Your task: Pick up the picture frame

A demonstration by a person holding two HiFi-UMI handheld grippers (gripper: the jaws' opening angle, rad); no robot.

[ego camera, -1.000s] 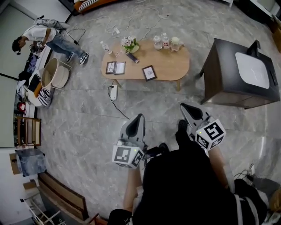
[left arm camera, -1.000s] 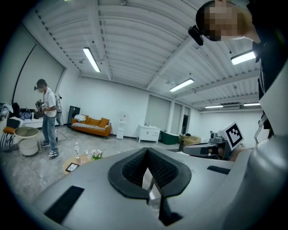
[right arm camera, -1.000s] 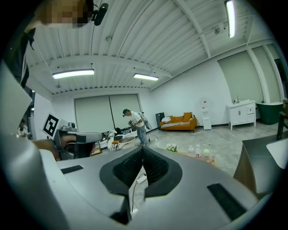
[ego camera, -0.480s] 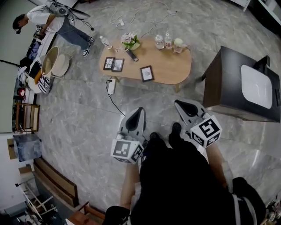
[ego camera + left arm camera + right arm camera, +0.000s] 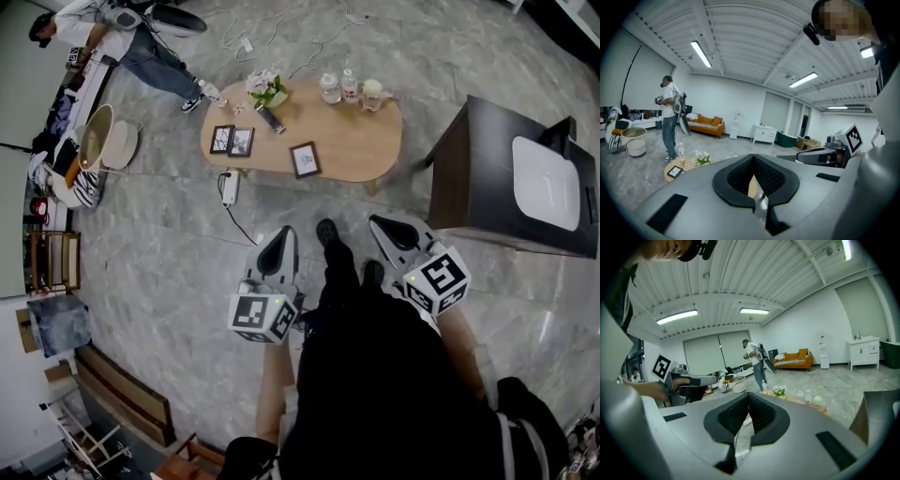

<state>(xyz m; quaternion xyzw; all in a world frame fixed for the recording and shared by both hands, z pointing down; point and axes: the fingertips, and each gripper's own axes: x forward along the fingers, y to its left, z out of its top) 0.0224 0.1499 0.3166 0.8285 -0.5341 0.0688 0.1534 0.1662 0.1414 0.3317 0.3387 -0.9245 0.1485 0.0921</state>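
the floor (image 5: pixel 169 244) is showing grey marbling with paler veins. the oval table (image 5: pixel 361 145) is glowing in light wood, and the picture frame (image 5: pixel 305 159) on it is wearing a black border round a white mount. the left gripper (image 5: pixel 281 242) and the right gripper (image 5: pixel 386 228) are showing grey shells with black ribbed pads, and their marker cubes (image 5: pixel 255 319) are carrying black squares on white. the cabinet (image 5: pixel 473 178) is looking near black, with a white panel (image 5: pixel 547 183) on top. the sofa (image 5: pixel 705 124) is showing orange. a cloth (image 5: pixel 86 195) is displaying black-and-white stripes.
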